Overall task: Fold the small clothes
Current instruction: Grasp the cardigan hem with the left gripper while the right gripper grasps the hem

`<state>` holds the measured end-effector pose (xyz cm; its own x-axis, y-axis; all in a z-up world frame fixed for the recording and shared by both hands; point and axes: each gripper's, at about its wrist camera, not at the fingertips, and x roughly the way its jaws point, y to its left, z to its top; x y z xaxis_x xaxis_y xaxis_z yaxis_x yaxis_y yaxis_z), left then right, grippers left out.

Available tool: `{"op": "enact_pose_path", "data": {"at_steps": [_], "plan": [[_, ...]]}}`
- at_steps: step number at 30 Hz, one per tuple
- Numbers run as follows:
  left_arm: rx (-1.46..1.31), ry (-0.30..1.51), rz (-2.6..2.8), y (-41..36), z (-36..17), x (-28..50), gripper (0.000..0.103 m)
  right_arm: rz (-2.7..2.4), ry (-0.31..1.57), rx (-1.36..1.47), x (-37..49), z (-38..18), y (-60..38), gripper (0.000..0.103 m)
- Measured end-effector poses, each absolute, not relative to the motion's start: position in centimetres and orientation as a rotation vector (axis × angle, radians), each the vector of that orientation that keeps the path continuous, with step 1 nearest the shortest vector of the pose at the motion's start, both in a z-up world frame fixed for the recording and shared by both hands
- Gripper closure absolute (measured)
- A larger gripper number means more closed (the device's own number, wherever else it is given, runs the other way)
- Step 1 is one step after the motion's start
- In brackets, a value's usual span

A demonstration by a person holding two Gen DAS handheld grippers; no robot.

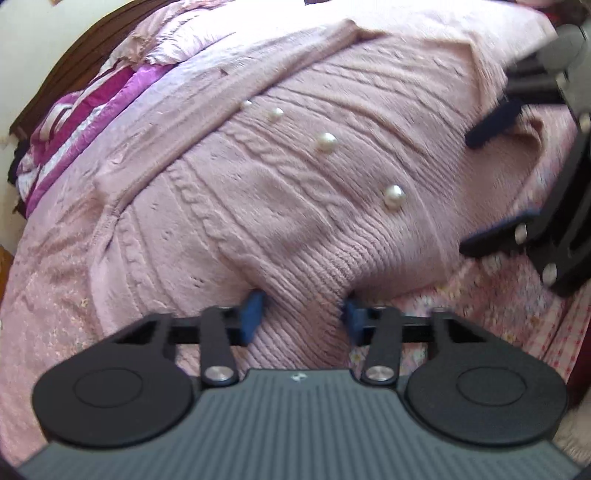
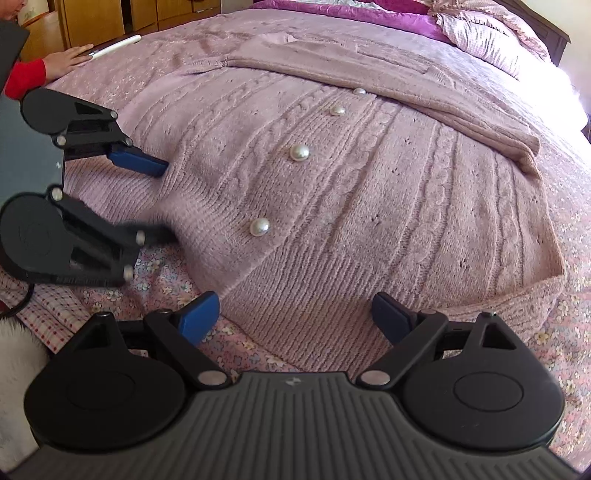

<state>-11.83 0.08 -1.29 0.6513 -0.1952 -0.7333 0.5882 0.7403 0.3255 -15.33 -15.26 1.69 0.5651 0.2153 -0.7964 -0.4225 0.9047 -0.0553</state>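
A pink cable-knit cardigan (image 1: 288, 177) with pearl buttons (image 1: 393, 195) lies flat on the bed, sleeves folded across its upper part. It also shows in the right wrist view (image 2: 351, 192). My left gripper (image 1: 303, 314) has its blue fingers closed on a bunch of the ribbed hem; it appears at the left of the right wrist view (image 2: 166, 199). My right gripper (image 2: 295, 317) is open, its blue fingers spread on either side of the hem's ribbed edge, not pinching it. It shows at the right edge of the left wrist view (image 1: 491, 184).
The bed has a pink floral cover (image 2: 554, 332) and magenta and pink bedding (image 1: 85, 110) at the head. A child's hand in a red sleeve (image 2: 55, 62) rests on the far bed edge beside a white stick (image 2: 118, 46). Wooden cabinets (image 2: 110, 18) stand behind.
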Motion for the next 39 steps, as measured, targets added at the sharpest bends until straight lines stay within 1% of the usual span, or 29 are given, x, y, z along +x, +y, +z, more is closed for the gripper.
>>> {"op": "enact_pose_path", "data": {"at_steps": [1, 2, 4, 7, 11, 13, 19, 30, 39], "plan": [[0.568, 0.732, -0.474, 0.2, -1.1, -11.6, 0.075, 0.381, 0.893, -0.251, -15.4, 1.7, -15.2, 0.009], [0.552, 0.733, -0.474, 0.3, -0.9, -11.5, 0.077, 0.383, 0.890, -0.249, -15.4, 1.8, -15.2, 0.009], [0.521, 0.734, -0.471, 0.4, -0.7, -11.3, 0.083, 0.387, 0.883, -0.242, -15.4, 1.9, -15.2, 0.009], [0.473, 0.733, -0.475, 0.7, -0.3, -11.1, 0.088, 0.394, 0.870, -0.230, -15.3, 2.0, -15.2, 0.009], [0.380, 0.750, -0.464, 1.3, 0.6, -10.5, 0.090, 0.414, 0.841, -0.232, -15.2, 2.0, -14.8, 0.008], [0.355, 0.727, -0.453, 1.4, 1.3, -10.5, 0.092, 0.425, 0.834, -0.256, -15.1, 2.0, -14.3, 0.008], [0.289, 0.655, -0.427, 2.0, 3.4, -10.4, 0.093, 0.432, 0.801, -0.293, -14.9, 2.3, -13.2, 0.006], [0.216, 0.635, -0.424, 2.8, 4.5, -9.6, 0.093, 0.325, 0.836, -0.366, -13.9, 1.0, -13.1, 0.006], [0.147, 0.601, -0.392, 4.0, 5.6, -9.2, 0.093, 0.167, 0.729, -0.304, -12.9, 2.0, -15.0, 0.006]]}}
